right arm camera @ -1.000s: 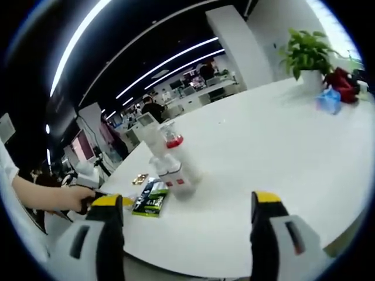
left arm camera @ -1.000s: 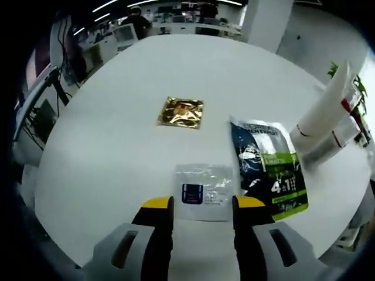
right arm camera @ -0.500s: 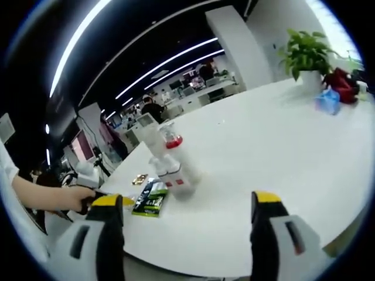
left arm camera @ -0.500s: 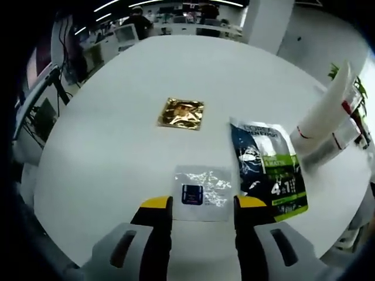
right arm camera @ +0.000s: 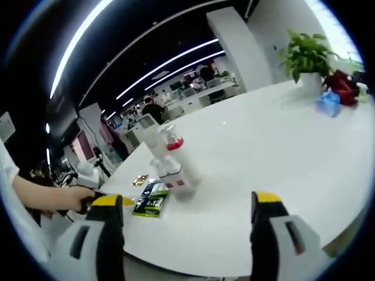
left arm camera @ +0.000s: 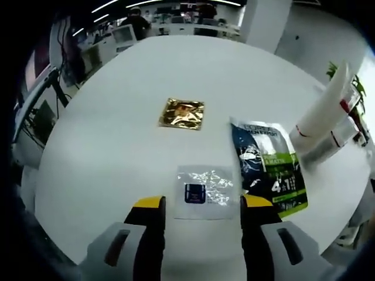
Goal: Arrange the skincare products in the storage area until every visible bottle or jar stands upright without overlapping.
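In the left gripper view, the left gripper point(left arm camera: 202, 206) is hovering with jaws released, straddling a clear sachet point(left arm camera: 204, 191); a gold sachet point(left arm camera: 182, 113) and green sachet point(left arm camera: 269, 165) are lying flat nearby. In the right gripper view, the right gripper point(right arm camera: 184, 208) is standing wide apart, empty, facing 2 white bottles point(right arm camera: 170, 158) and a potted plant point(right arm camera: 306, 55) beyond.

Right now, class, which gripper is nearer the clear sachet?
Left. The left gripper has its jaws either side of the clear sachet; the right gripper hangs over the table edge, farther off.
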Tool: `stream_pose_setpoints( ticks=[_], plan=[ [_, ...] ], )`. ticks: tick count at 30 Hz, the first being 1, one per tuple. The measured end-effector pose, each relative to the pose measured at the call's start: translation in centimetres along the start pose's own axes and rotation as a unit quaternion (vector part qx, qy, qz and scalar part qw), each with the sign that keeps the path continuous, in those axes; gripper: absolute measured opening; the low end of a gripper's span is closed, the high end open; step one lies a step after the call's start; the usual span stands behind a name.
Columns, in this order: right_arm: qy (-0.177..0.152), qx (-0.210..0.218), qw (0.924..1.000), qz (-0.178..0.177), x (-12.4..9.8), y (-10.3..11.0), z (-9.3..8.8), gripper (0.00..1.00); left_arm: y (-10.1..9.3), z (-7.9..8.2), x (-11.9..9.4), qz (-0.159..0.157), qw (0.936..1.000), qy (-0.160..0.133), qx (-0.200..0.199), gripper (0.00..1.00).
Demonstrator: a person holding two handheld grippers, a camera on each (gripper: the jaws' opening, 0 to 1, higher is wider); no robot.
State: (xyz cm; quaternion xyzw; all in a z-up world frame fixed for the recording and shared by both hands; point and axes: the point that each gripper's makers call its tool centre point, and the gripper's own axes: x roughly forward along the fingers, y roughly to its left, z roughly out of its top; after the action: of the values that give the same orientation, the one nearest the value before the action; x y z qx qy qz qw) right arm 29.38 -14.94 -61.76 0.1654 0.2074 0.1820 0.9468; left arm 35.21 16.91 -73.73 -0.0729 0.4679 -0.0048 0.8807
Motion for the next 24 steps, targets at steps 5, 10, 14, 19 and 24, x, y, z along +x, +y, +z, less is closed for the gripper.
stream_pose_setpoints(
  ticks=[5, 10, 14, 19, 24],
  plan=[
    [0.000, -0.004, 1.0000, 0.005, 0.1, 0.5, 0.2, 0.91, -0.1, 0.3, -0.7, -0.022, 0.9996, -0.002, 0.016, 0.58],
    [0.000, -0.009, 0.9999, 0.011, 0.3, 1.0, 0.2, 0.91, 0.0, 0.6, -1.7, -0.044, 0.9982, -0.009, 0.041, 0.67],
    [0.003, -0.013, 0.9998, 0.017, 0.5, 1.6, 0.2, 0.91, -0.2, 0.8, -2.7, -0.079, 0.9957, -0.018, 0.044, 0.71],
    [0.006, -0.023, 0.9993, 0.028, 1.0, 2.6, 0.5, 0.91, 0.1, 0.9, -4.4, -0.127, 0.9897, -0.027, 0.060, 0.75],
    [0.008, -0.029, 0.9989, 0.036, 1.4, 3.3, 0.6, 0.91, 0.7, 1.0, -5.4, -0.139, 0.9871, -0.036, 0.071, 0.78]
  ],
)
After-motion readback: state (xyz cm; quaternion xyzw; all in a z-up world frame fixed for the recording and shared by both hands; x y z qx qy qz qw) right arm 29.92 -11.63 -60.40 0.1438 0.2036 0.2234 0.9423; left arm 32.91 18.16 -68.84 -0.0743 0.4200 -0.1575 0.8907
